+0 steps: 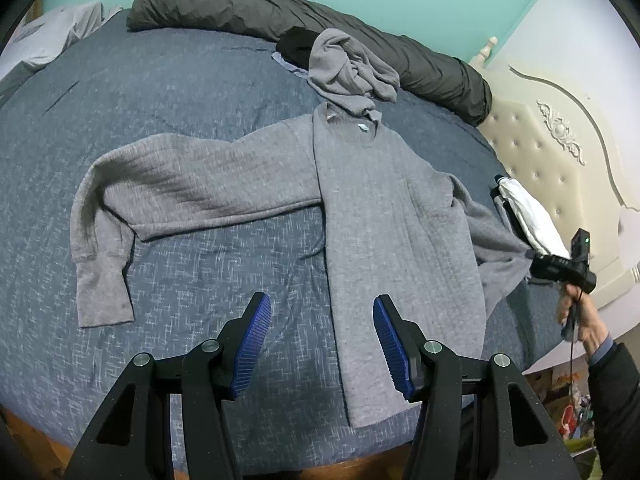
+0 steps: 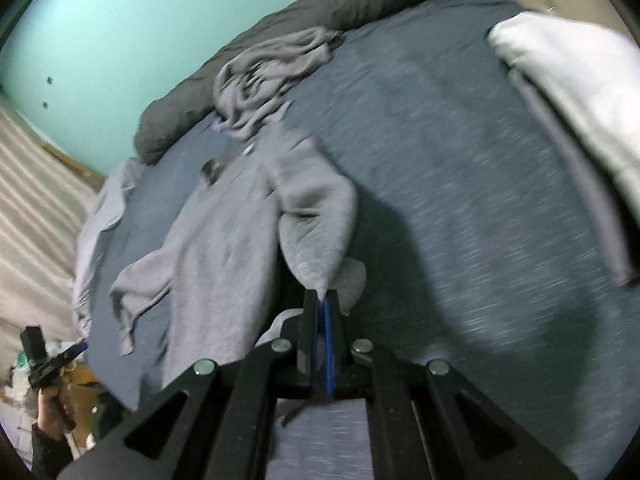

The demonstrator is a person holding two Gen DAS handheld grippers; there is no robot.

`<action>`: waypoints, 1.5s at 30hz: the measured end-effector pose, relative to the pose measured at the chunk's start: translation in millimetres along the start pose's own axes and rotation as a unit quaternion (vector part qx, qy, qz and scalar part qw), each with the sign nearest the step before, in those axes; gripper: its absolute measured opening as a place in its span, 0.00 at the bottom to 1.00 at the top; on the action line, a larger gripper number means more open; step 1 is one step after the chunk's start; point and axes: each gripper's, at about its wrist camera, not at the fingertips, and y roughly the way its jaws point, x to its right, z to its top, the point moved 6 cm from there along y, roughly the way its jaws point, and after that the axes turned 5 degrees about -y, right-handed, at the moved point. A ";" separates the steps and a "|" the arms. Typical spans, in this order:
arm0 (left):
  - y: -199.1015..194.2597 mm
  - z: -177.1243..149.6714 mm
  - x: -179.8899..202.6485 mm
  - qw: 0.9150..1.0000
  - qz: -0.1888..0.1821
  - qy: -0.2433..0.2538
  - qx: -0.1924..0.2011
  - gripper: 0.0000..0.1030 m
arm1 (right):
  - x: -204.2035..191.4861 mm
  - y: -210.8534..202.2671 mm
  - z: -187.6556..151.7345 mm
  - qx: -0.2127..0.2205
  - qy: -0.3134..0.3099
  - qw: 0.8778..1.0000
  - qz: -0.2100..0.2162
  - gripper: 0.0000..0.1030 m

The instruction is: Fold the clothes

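**Fold status: first sleeve fold in progress**

The grey sweater (image 1: pixel 384 208) lies flat on the bed (image 1: pixel 200 280), body lengthwise. The right hand-held gripper (image 2: pixel 323 304) is clamped on the right sleeve (image 2: pixel 316 224), lifted clear of the bed. The left hand-held gripper (image 1: pixel 322 340) hovers with jaws apart near the hem, empty. The left sleeve (image 1: pixel 168 184) remains spread; body folds appear outstanding. A crumpled garment (image 1: pixel 348 72) awaits beyond the collar.

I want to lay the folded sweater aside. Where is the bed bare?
Bare blue bedspread lies beyond the sweater's spread sleeve, short of the dark duvet roll. Near the collar it is crowded: crumpled grey garment. The white pillow fills the headboard side.
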 end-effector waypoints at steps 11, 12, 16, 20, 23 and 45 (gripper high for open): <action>3.5 0.0 4.9 1.000 0.007 0.004 -0.004 0.56 | 71.5 -39.3 18.4 0.061 0.024 0.988 -0.141 0.08; 5.5 0.1 4.8 1.000 0.007 0.004 -0.006 0.56 | 73.3 -39.2 15.1 0.060 0.028 0.988 -0.139 0.14; 16.3 -1.9 6.4 1.000 0.002 0.000 -0.013 0.56 | 80.6 -17.0 -14.1 0.017 0.063 0.993 -0.097 0.54; 27.2 -7.3 16.2 1.000 -0.002 0.006 -0.023 0.56 | 76.6 6.6 -35.9 -0.005 0.081 0.994 -0.071 0.62; 30.5 -8.5 20.9 1.000 -0.004 0.010 -0.025 0.56 | 69.1 21.2 -42.2 -0.012 0.095 0.994 -0.053 0.62; 33.2 -10.8 1.5 1.000 -0.005 -0.012 -0.025 0.56 | 91.4 -58.1 26.9 0.063 0.008 0.975 -0.211 0.16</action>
